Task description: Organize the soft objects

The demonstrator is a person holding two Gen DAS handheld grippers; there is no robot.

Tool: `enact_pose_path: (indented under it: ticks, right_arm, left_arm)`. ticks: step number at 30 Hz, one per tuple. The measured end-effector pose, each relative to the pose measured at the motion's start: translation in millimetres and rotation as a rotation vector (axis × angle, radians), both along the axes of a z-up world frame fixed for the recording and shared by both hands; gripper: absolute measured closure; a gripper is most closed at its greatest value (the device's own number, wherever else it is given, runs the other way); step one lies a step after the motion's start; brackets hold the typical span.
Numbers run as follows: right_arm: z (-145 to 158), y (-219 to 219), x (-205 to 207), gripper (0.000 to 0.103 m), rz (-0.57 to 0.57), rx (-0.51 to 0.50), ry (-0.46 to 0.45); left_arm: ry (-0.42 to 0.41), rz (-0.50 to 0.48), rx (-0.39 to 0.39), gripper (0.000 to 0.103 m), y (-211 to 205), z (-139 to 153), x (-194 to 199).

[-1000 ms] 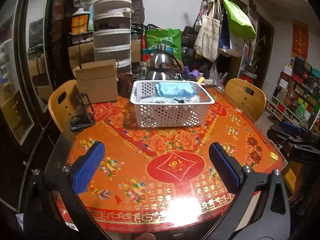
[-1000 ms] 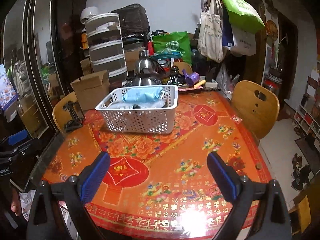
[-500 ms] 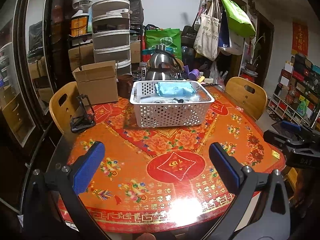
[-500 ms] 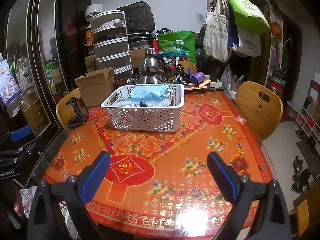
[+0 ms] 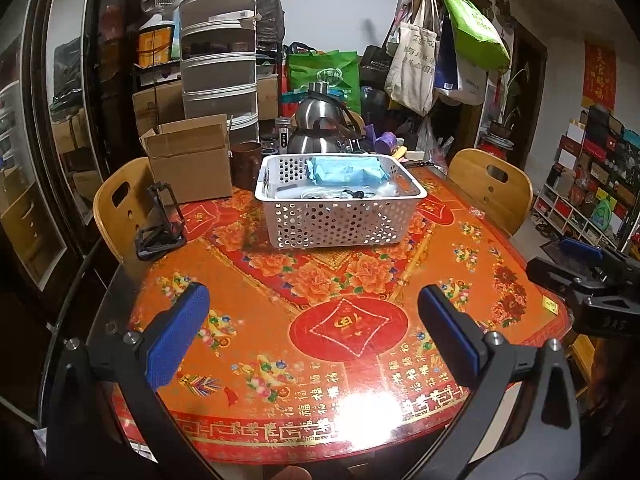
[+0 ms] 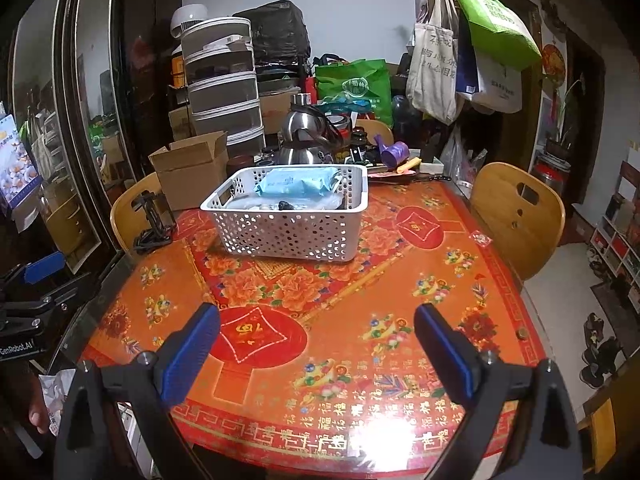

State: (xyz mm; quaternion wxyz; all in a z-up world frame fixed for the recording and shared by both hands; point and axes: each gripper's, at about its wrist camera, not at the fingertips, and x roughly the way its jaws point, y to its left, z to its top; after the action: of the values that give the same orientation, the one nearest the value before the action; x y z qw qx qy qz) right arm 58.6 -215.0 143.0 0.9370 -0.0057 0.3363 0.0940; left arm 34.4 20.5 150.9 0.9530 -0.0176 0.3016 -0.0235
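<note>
A white perforated basket stands at the far middle of the round red and orange table. It holds a light blue soft pack and other soft items below it. The basket and blue pack also show in the right wrist view. My left gripper is open and empty above the near table edge. My right gripper is open and empty, also near the front edge. The right gripper also shows at the right edge of the left wrist view.
A cardboard box, a brown cup and a steel kettle stand behind the basket. A black folding stand sits at the table's left. Wooden chairs flank the table. Bags hang on a coat rack.
Both grippers have drawn slightly back and up from the table, so the basket looks a bit farther. Both stay open and empty.
</note>
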Motion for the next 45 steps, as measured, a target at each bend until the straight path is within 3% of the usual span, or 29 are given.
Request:
enact_pose_path:
  ticks: [45]
  right_arm:
    - [0.6,2.8,-1.4,0.006,0.004,-0.006,0.0]
  left_arm:
    - [0.014,-0.01,-0.012,0.0,1.5,-5.6,4.4]
